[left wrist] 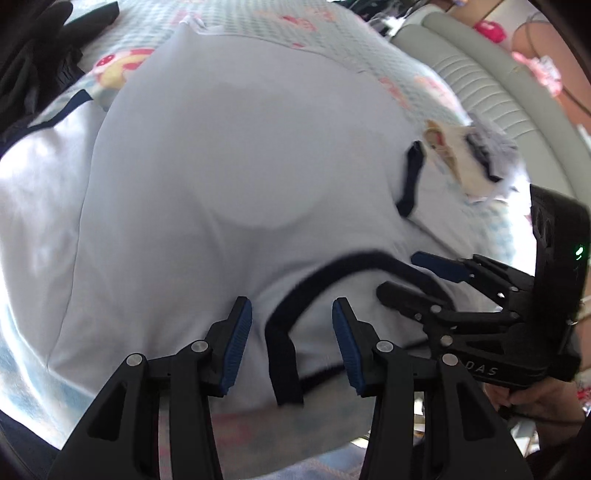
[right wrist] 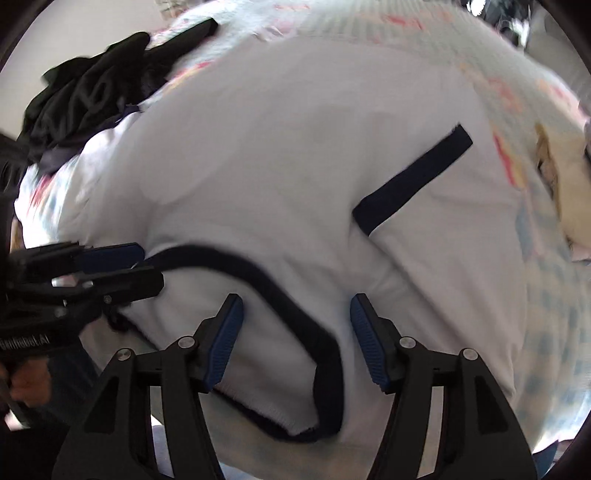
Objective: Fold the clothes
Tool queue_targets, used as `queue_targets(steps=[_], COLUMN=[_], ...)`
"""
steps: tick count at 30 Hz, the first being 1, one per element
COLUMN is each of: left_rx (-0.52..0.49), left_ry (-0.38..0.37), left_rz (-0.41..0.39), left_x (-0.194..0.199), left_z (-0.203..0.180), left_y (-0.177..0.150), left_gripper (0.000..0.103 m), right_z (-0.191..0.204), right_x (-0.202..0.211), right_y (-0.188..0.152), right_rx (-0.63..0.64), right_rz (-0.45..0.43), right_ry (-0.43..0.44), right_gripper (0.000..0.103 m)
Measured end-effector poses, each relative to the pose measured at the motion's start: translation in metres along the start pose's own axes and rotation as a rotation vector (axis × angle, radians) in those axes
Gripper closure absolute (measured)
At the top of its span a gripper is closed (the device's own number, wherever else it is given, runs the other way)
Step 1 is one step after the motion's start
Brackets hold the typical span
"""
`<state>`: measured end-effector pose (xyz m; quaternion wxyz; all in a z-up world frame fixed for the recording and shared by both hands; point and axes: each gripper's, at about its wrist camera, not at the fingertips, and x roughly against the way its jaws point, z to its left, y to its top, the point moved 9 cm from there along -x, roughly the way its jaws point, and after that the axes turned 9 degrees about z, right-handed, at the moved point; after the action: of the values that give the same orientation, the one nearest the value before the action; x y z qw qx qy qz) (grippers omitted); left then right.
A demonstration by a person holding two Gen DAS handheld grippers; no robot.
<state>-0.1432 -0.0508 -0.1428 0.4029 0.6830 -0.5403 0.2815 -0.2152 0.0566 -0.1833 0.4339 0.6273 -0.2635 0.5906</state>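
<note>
A pale white T-shirt (left wrist: 221, 166) (right wrist: 277, 147) with navy trim lies spread flat on a bed. Its navy collar (left wrist: 280, 332) (right wrist: 325, 350) curves at the near edge, and a navy sleeve cuff (left wrist: 410, 177) (right wrist: 413, 181) shows to the right. My left gripper (left wrist: 291, 317) (right wrist: 144, 266) is open, its blue pads (left wrist: 236, 343) on either side of the collar's left end. My right gripper (right wrist: 295, 317) (left wrist: 410, 277) is open too, straddling the collar's right end and just above the cloth. Neither one pinches fabric.
A heap of black clothes (left wrist: 29, 55) (right wrist: 74, 96) lies at the far left of the patterned bedsheet (left wrist: 295, 26) (right wrist: 535, 295). A grey padded edge (left wrist: 480, 81) runs along the far right. A small light bundle (left wrist: 461, 155) lies beyond the sleeve. A hand (left wrist: 535, 398) holds the right gripper.
</note>
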Motion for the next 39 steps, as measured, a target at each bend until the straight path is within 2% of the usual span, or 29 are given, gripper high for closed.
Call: queue_targets(steps=[1, 3, 5, 7, 10, 13, 15, 19, 24, 25, 26, 27, 28, 32, 39], left_rx=[0.043, 0.108, 0.147, 0.24, 0.369, 0.415, 0.414, 0.405, 0.365, 0.364, 0.366, 0.371, 0.377, 0.403, 0.107], left_ry=[-0.05, -0.056, -0.015, 0.032, 0.099, 0.163, 0.167, 0.101, -0.019, -0.054, -0.09, -0.079, -0.058, 0.008, 0.062], left_rz=[-0.023, -0.114, -0.229, -0.33, -0.386, -0.348, -0.364, -0.351, -0.329, -0.314, -0.298, -0.289, -0.281, -0.372, -0.376], left_x=[0.011, 0.041, 0.078, 0.109, 0.123, 0.114, 0.119, 0.113, 0.093, 0.087, 0.081, 0.079, 0.077, 0.105, 0.107], left_z=[0.01, 0.034, 0.059, 0.09, 0.131, 0.153, 0.161, 0.163, 0.155, 0.154, 0.153, 0.155, 0.156, 0.154, 0.054], left_y=[0.004, 0.019, 0.031, 0.034, 0.028, 0.015, 0.007, 0.017, 0.05, 0.055, 0.06, 0.063, 0.066, 0.062, 0.077], left_gripper=[0.055, 0.055, 0.055, 0.055, 0.055, 0.058, 0.058, 0.054, 0.054, 0.064, 0.088, 0.096, 0.099, 0.101, 0.101], right_z=[0.001, -0.004, -0.012, -0.017, -0.009, 0.024, 0.054, 0.099, 0.108, 0.107, 0.104, 0.101, 0.099, 0.081, 0.054], right_x=[0.004, 0.016, 0.028, 0.039, 0.042, 0.034, 0.03, 0.012, -0.002, -0.002, -0.002, -0.002, -0.003, -0.003, 0.01], right_y=[-0.003, 0.0, 0.01, 0.023, 0.044, 0.065, 0.075, 0.082, 0.076, 0.074, 0.072, 0.07, 0.068, 0.063, 0.062], right_rx=[0.019, 0.011, -0.03, -0.064, -0.074, -0.006, 0.058, 0.108, 0.051, 0.044, 0.041, 0.039, 0.037, -0.003, -0.074], right_rz=[0.013, 0.015, -0.001, -0.03, -0.047, -0.029, -0.028, 0.006, 0.03, 0.03, 0.032, 0.033, 0.035, 0.042, 0.009], right_ry=[0.003, 0.015, 0.034, 0.07, 0.106, 0.139, 0.141, 0.163, 0.199, 0.203, 0.201, 0.199, 0.196, 0.188, 0.171], right_gripper=[0.04, 0.04, 0.04, 0.04, 0.04, 0.04, 0.04, 0.04, 0.04, 0.04, 0.04, 0.04, 0.04, 0.04, 0.04])
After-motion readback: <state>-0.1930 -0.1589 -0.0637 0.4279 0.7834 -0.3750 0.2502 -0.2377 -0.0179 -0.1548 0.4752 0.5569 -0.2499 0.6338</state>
